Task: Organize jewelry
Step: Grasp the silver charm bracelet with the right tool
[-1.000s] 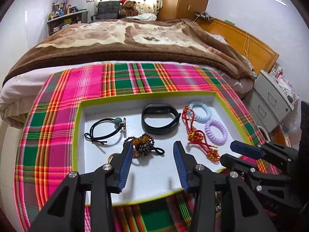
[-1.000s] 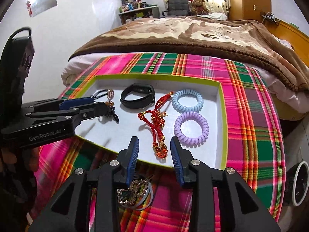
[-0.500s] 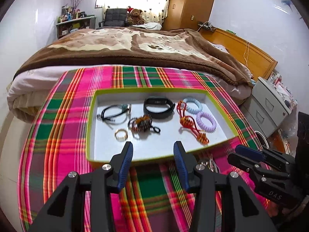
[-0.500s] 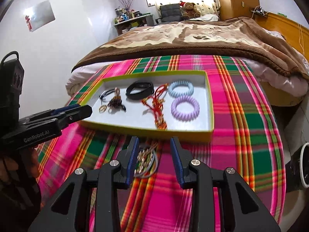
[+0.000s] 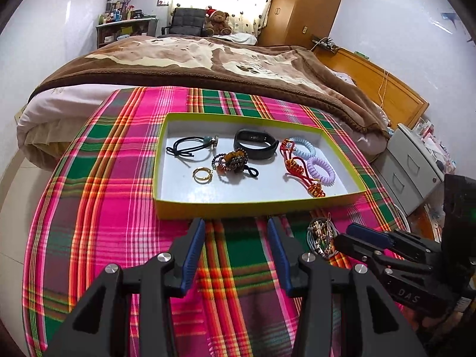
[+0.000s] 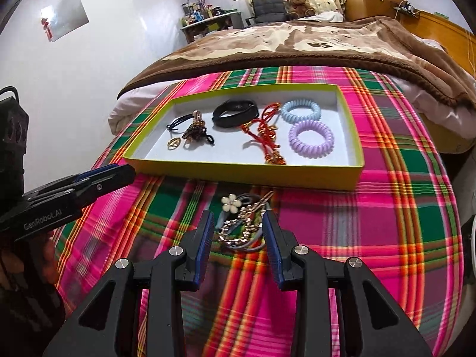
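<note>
A shallow green-rimmed tray [image 5: 238,206] [image 6: 238,175] lies on the plaid cloth. In it lie a black hair tie [image 5: 190,148], a gold ring [image 5: 202,175], a beaded bracelet [image 5: 230,160], a black band [image 5: 255,148] [image 6: 235,113], a red knotted cord [image 5: 300,169] [image 6: 264,136], a blue coil tie [image 6: 301,110] and a purple coil tie [image 5: 321,170] [image 6: 311,138]. A loose pile of chains and hair ties with a flower charm [image 6: 242,223] [image 5: 321,235] lies on the cloth before the tray. My right gripper [image 6: 239,232] is open around this pile. My left gripper [image 5: 236,238] is open and empty.
The plaid cloth [image 5: 104,208] covers a round table whose edge curves off on both sides. A bed with a brown blanket [image 5: 193,62] stands behind. A grey drawer cabinet [image 5: 416,166] stands at the right.
Both grippers have drawn back from over the tray toward the near side. My right gripper has come down around the loose pile on the cloth.
</note>
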The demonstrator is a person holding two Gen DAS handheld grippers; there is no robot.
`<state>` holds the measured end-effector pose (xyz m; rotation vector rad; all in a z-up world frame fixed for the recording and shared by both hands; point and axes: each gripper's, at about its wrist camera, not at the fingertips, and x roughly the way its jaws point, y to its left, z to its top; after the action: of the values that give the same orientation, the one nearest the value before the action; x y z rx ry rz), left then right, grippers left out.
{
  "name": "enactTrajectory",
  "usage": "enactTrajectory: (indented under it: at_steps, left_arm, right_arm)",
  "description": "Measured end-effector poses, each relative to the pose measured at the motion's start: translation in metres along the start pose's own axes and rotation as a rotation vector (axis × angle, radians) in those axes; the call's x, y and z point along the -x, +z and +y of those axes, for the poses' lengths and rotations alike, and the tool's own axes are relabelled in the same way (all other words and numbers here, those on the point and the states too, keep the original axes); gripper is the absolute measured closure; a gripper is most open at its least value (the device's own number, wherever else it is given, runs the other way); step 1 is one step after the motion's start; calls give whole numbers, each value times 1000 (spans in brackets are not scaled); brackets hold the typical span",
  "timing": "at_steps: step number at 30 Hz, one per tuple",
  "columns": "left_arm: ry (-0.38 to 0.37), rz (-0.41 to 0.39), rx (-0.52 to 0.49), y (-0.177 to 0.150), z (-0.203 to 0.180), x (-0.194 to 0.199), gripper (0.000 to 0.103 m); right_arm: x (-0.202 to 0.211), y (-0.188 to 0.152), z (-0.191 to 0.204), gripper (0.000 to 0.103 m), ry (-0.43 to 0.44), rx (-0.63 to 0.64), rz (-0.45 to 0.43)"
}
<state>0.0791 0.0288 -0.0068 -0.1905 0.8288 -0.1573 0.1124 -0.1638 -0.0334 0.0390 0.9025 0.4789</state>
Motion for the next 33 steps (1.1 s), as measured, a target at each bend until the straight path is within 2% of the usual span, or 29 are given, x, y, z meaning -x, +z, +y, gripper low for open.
enactTrajectory:
  at_steps: [8, 14, 15, 16, 19, 21, 23, 25, 33]
  left_arm:
    - [-2, 14, 18, -10, 8, 2, 57]
    - [-12, 15, 25, -13, 11, 2, 57]
    - [-12, 17, 27, -13, 11, 2, 57]
    - [-14, 18, 28, -14, 12, 2, 57]
    - [-19, 22, 31, -14, 13, 1, 57]
    - [-23, 24, 33, -15, 13, 1, 57]
    - [-25, 23, 32, -15, 13, 0, 57]
    - [-30, 24, 31, -15, 13, 0, 57]
    - [-31, 33, 30, -16, 10, -1, 57]
  right_arm:
    - [-11, -1, 8, 68, -21, 1, 28]
    - [-19, -2, 12, 68, -88, 10, 40]
    - [-20, -2, 13, 72, -105, 10, 38]
    - [-20, -2, 12, 81, -114, 12, 37]
    - [-21, -3, 12, 83, -125, 18, 38]
    - [-21, -3, 13, 89, -130, 27, 39]
    - [-21, -3, 16, 89, -143, 46, 39]
    - [-21, -4, 20, 99, -154, 65, 34]
    - [-12, -2, 18, 99, -134, 49, 2]
